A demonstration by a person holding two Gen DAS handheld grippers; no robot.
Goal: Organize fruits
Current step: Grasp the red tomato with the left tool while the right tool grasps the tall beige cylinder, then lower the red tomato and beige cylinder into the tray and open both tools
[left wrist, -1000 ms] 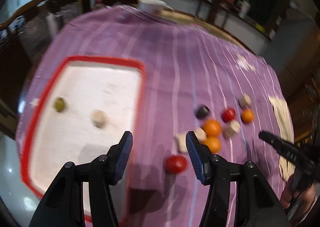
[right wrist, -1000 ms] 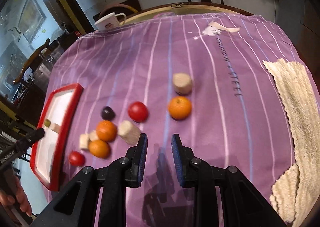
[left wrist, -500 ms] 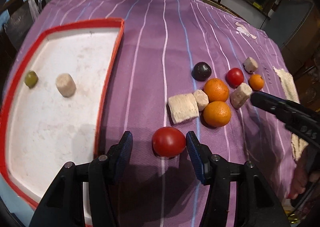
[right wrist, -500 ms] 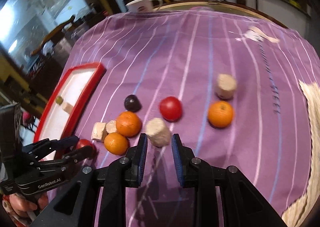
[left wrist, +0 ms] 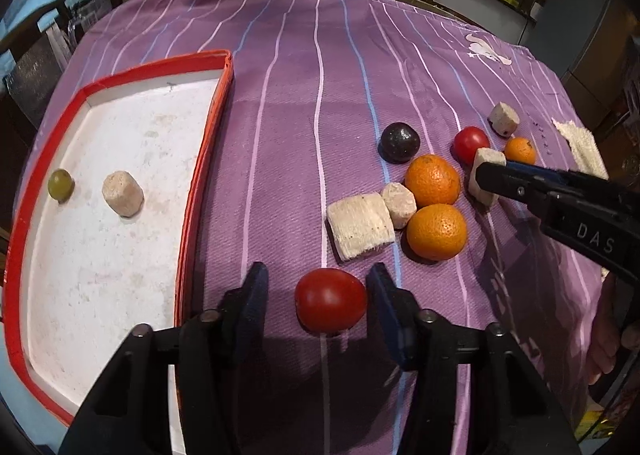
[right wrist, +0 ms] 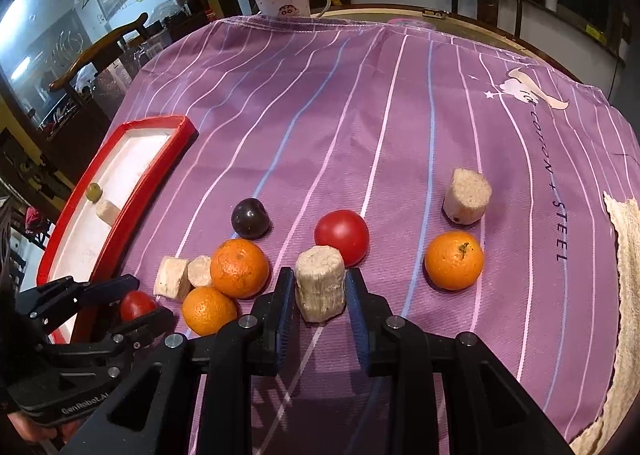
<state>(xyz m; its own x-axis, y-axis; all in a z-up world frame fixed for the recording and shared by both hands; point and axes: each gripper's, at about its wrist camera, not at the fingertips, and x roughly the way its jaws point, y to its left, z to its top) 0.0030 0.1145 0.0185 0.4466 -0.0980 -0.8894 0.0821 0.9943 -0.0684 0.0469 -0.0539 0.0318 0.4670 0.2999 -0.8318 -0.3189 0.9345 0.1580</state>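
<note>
My left gripper [left wrist: 318, 301] is open, its fingers on either side of a red tomato [left wrist: 331, 299] lying on the purple cloth. My right gripper [right wrist: 320, 295] is open around a pale cylinder chunk [right wrist: 320, 283], close to both its sides. A red-rimmed white tray [left wrist: 204, 159] at the left holds a green grape [left wrist: 60, 184] and a pale chunk [left wrist: 122, 193]. On the cloth lie two oranges [left wrist: 433, 179], [left wrist: 437, 231], a dark plum [left wrist: 400, 142], a second tomato [right wrist: 341, 235], a third orange [right wrist: 454, 260] and more pale chunks [left wrist: 361, 225].
A white mug [right wrist: 289, 3] stands at the table's far edge. A cream towel [right wrist: 624, 295] lies along the right side. Chairs and a counter stand behind the table. The left gripper shows in the right wrist view [right wrist: 132, 307].
Both grippers have moved forward and down. The left one now has the near tomato between its fingers. The right one has opened wider and come around the pale chunk.
</note>
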